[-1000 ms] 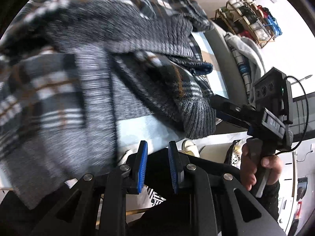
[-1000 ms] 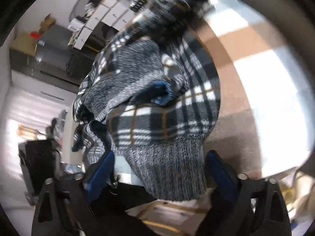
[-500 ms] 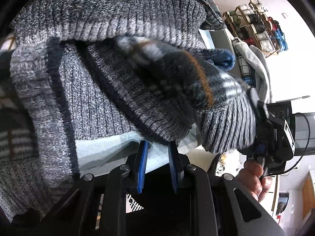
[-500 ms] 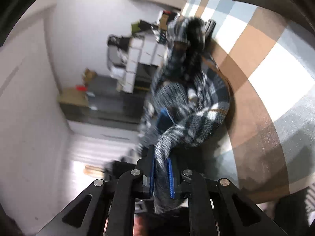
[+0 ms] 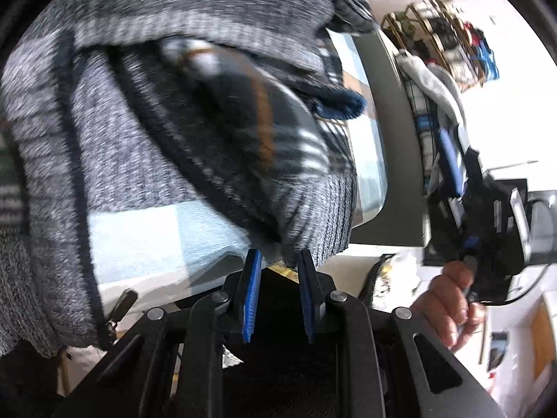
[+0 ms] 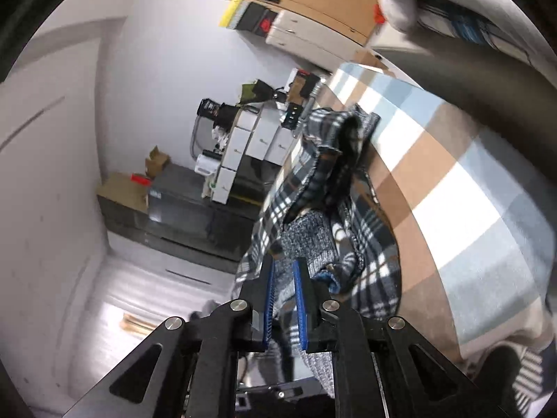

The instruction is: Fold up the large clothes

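Jacket (image 6: 315, 244) cuff clamped between right tool (image 6: 283, 271) pads.

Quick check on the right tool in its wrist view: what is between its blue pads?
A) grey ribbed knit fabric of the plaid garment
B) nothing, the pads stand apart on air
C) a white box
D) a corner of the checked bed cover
A: in the right wrist view the right tool has its blue pads pressed on the grey ribbed knit of the plaid garment, which hangs over the checked bed cover.
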{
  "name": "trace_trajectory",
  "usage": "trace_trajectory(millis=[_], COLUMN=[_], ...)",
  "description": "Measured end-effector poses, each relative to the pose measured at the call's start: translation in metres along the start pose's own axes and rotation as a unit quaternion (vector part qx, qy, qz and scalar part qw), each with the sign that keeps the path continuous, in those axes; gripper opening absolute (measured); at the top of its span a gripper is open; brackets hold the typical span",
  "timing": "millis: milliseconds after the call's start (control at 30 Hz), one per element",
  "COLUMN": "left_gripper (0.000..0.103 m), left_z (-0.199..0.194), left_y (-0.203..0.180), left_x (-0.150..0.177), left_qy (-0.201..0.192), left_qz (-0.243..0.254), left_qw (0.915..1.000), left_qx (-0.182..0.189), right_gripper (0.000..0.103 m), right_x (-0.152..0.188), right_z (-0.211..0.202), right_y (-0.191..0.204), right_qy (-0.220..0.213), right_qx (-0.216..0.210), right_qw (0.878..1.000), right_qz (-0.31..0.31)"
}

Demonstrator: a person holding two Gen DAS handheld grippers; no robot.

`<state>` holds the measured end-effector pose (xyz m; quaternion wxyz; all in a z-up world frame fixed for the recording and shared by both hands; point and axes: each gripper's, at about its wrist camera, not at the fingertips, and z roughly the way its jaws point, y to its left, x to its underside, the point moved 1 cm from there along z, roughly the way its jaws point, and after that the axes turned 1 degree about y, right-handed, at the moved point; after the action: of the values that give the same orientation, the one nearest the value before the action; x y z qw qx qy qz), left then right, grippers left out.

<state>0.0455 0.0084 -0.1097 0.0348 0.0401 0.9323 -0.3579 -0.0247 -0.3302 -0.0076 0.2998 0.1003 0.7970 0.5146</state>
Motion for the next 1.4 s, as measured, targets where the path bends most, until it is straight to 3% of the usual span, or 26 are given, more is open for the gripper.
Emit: trace_trajectory(millis=[67,100,167,200,300,333,367,433,533,733,800,833,867,1100,1400], left_gripper=[0.016,0.016,0.017,0.017,0.017,0.024,0.043,0.055,0.058,0.06,0.052,0.022,0.004,0.0,0.0], left_z=[0.002,0.001,0.002,0.003,-0.002,-0.004,-0.003,-0.004,-0.002,0.004,0.003,0.006,0.008,-0.016,-0.04], left_y=[-0.005,-0.007,-0.007,-0.009,-0.017,-0.02,-0.022,-0.017,-0.005,-0.005,-0.006,-0.005,-0.004,0.0,-0.01], left_x=[-0.003,-0.006,-0.009,-0.011,-0.008,-0.006,-0.004,0.001,0.002,-0.011,-0.015,-0.018,-0.02,-0.013,-0.01], left_qy=[-0.013,-0.025,-0.025,-0.024,-0.037,-0.039,-0.04,-0.058,-0.062,-0.076,-0.088,-0.082,-0.073,-0.084,-0.101], left_qz=[0.013,0.015,0.021,0.028,0.044,0.058,0.068,0.062,0.037,0.015,0.004,-0.002,-0.005,-0.015,0.019], left_qw=[0.9995,0.9991,0.9986,0.9981,0.9956,0.9942,0.9923,0.9896,0.9932,0.9952,0.9951,0.9963,0.9971,0.9962,0.9947], left_qx=[-0.026,-0.031,-0.042,-0.049,-0.073,-0.081,-0.096,-0.116,-0.091,-0.06,-0.043,-0.027,-0.023,0.014,0.003], right_gripper=[0.012,0.017,0.059,0.103,0.103,0.103,0.103,0.103,0.103,0.103,0.103,0.103,0.103,0.103,0.103], right_x=[0.005,0.009,0.019,0.025,0.038,0.041,0.043,0.047,0.054,0.064,0.064,0.062,0.061,0.042,0.034], right_z=[0.004,0.008,0.013,0.014,0.011,0.01,0.012,0.015,0.023,0.023,0.02,0.017,0.014,-0.002,-0.003], right_y=[0.006,0.01,0.019,0.026,0.043,0.047,0.048,0.051,0.058,0.073,0.072,0.07,0.069,0.041,0.026], right_qy=[0.012,0.02,0.028,0.023,-0.004,-0.011,-0.014,-0.015,-0.01,-0.012,-0.012,-0.015,-0.017,-0.03,-0.028], right_qx=[0.005,0.013,0.031,0.038,0.043,0.055,0.068,0.097,0.118,0.113,0.113,0.113,0.113,0.1,0.109], right_qw=[1.0,0.999,0.998,0.998,0.994,0.992,0.99,0.986,0.98,0.973,0.973,0.974,0.975,0.988,0.991], right_qz=[-0.016,-0.025,-0.046,-0.055,-0.102,-0.116,-0.124,-0.138,-0.159,-0.199,-0.2,-0.196,-0.191,-0.113,-0.077])
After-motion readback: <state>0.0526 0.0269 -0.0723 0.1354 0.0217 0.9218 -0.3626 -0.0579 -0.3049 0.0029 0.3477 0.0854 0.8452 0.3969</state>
